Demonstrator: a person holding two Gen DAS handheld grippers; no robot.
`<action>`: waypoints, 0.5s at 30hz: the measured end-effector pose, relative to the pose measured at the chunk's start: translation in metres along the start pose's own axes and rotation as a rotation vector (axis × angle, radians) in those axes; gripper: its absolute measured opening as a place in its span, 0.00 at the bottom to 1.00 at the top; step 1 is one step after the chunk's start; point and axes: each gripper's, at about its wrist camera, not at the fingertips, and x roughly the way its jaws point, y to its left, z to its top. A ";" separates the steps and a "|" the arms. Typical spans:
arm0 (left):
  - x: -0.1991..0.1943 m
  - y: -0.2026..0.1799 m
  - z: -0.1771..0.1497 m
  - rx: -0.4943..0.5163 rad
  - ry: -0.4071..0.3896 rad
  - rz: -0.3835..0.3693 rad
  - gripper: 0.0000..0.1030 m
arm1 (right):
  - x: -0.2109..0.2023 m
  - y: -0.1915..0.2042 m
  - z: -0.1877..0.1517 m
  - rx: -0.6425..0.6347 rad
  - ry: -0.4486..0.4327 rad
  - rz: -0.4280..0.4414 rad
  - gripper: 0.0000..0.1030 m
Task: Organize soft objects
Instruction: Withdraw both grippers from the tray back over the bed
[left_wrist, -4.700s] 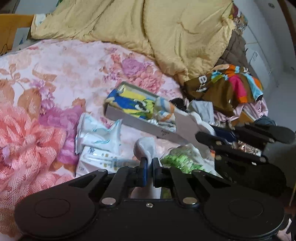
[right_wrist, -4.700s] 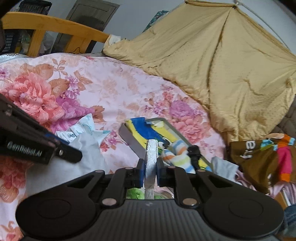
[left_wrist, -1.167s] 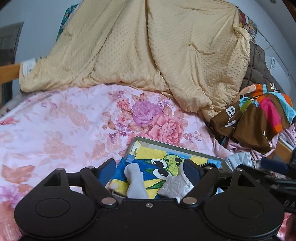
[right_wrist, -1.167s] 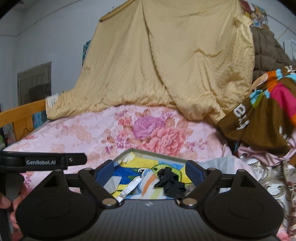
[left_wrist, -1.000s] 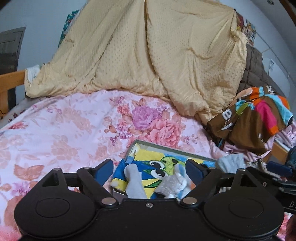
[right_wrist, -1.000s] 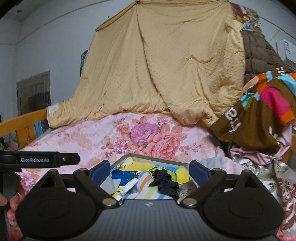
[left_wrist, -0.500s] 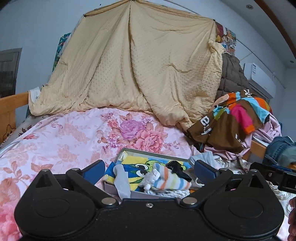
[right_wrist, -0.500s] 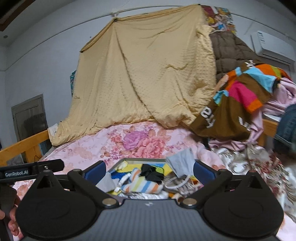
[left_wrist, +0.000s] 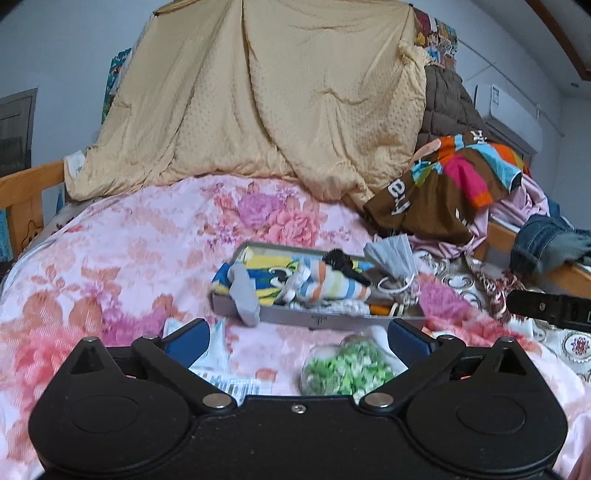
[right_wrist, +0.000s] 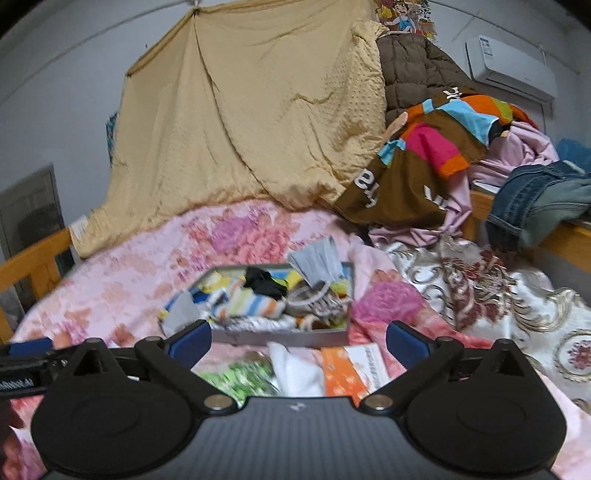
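A shallow grey box (left_wrist: 310, 320) (right_wrist: 280, 336) with a cartoon lining lies on the flowered bedspread. In it are a grey sock (left_wrist: 243, 295) draped over the near wall, a striped sock (left_wrist: 332, 286) (right_wrist: 251, 306), a black sock (left_wrist: 343, 262) (right_wrist: 264, 280) and a grey face mask (left_wrist: 391, 254) (right_wrist: 317, 264) at the far right corner. My left gripper (left_wrist: 299, 338) is open and empty, short of the box. My right gripper (right_wrist: 299, 338) is open and empty too, also back from the box. A green-patterned packet (left_wrist: 347, 369) (right_wrist: 240, 376) lies between the grippers and the box.
White wrapped packs (left_wrist: 218, 380) lie at the near left, a white cloth (right_wrist: 295, 373) and an orange packet (right_wrist: 343, 373) at the near right. A tan quilt (left_wrist: 258, 103) hangs behind. Heaped clothes (right_wrist: 424, 155) and jeans (right_wrist: 535, 199) crowd the right. A wooden bed rail (left_wrist: 26, 192) runs at the left.
Both grippers have drawn back from the box, which now sits farther off. The socks they dropped stay in the box. The packets in front of it have come into view.
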 end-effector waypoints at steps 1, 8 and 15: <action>-0.002 0.000 -0.002 0.001 0.006 0.007 0.99 | 0.000 0.001 -0.002 -0.008 0.014 -0.009 1.00; -0.012 0.003 -0.017 -0.007 0.064 0.061 0.99 | -0.005 0.008 -0.011 -0.051 0.050 -0.045 1.00; -0.016 0.007 -0.027 -0.023 0.115 0.106 0.99 | -0.002 0.013 -0.018 -0.086 0.109 -0.056 1.00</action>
